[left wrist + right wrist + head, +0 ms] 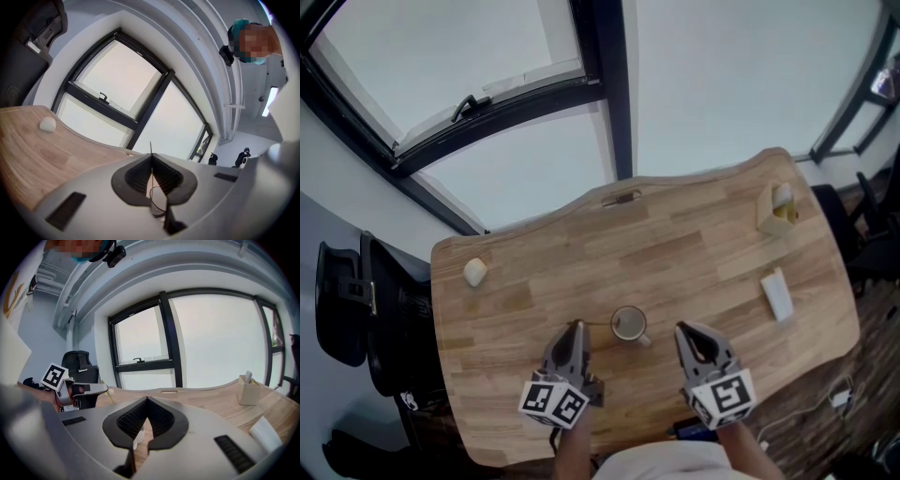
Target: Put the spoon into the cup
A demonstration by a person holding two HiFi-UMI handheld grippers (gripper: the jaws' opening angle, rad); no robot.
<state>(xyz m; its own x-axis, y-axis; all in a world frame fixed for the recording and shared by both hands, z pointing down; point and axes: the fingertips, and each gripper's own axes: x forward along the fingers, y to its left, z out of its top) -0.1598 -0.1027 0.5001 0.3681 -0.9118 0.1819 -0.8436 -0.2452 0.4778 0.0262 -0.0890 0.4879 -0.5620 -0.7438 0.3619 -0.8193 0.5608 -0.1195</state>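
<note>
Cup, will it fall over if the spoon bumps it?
Probably not: the cup looks wide and stands upright on the table. It seems small, so a harder bump may slide it on the smooth wood. The spoon in the left gripper looks thin, likely a weak push.

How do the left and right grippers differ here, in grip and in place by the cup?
The left gripper is shut on the thin spoon, whose end pokes out past its tips; the right gripper is shut on nothing. The left gripper sits left of the cup, the right gripper right of it. Both are close to the cup and point away from the person.
</note>
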